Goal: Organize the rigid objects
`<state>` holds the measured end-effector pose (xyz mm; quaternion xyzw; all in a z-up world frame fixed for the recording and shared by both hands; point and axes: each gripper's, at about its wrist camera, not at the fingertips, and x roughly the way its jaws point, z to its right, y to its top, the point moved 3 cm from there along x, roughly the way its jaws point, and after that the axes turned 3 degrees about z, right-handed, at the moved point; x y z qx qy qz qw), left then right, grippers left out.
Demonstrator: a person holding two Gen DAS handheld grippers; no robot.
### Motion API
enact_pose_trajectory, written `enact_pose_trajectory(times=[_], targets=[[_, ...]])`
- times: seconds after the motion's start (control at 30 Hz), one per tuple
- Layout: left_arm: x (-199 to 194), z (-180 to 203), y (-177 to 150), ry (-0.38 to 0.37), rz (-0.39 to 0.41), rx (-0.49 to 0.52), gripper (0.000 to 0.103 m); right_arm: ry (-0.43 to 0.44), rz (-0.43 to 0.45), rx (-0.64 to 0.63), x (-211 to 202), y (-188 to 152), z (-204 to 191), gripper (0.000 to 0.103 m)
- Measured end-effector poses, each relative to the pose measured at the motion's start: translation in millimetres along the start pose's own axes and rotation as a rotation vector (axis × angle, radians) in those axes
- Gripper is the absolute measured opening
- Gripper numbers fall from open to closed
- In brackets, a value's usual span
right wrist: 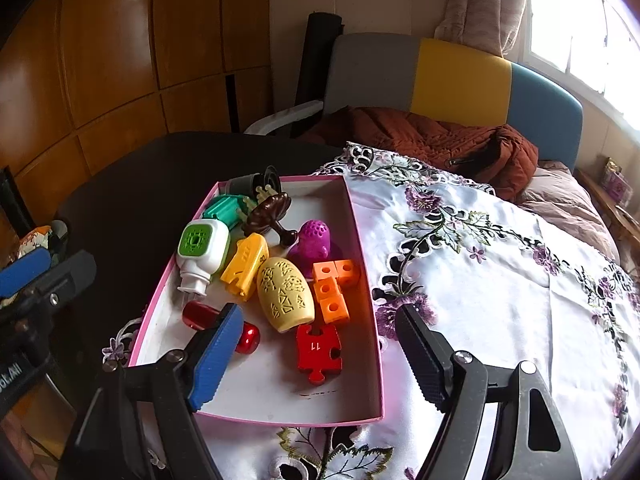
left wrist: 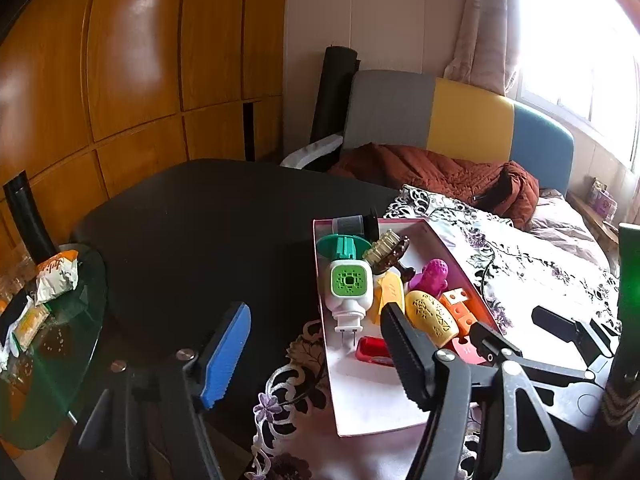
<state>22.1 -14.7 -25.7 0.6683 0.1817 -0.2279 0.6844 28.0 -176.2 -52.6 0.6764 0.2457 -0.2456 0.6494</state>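
A pink-rimmed white box (right wrist: 362,236) (left wrist: 320,292) lies on the flowered cloth and holds several small objects: a white plug-in with a green face (right wrist: 202,246) (left wrist: 350,284), a yellow egg-shaped piece (right wrist: 285,294) (left wrist: 434,316), orange cubes (right wrist: 332,288), a red puzzle piece (right wrist: 319,353), a red capsule (right wrist: 200,314), a yellow piece (right wrist: 246,266), a purple toy (right wrist: 314,240) and a brown mushroom shape (right wrist: 270,214). My right gripper (right wrist: 316,354) is open and empty above the box's near end. My left gripper (left wrist: 316,354) is open and empty at the box's left edge.
The flowered white cloth (right wrist: 500,280) covers the right of a dark round table (left wrist: 192,220). A glass side table (left wrist: 60,340) with snack packets stands at the left. A chair (right wrist: 460,76) with a brown jacket (right wrist: 440,144) stands behind.
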Motion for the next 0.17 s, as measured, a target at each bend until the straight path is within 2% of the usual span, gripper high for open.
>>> enact_pose_trajectory(times=[0.17], targets=[[1.2, -0.1, -0.3, -0.008, -0.011, -0.003, 0.068, -0.001, 0.004, -0.004, -0.2, 0.3, -1.2, 0.079]])
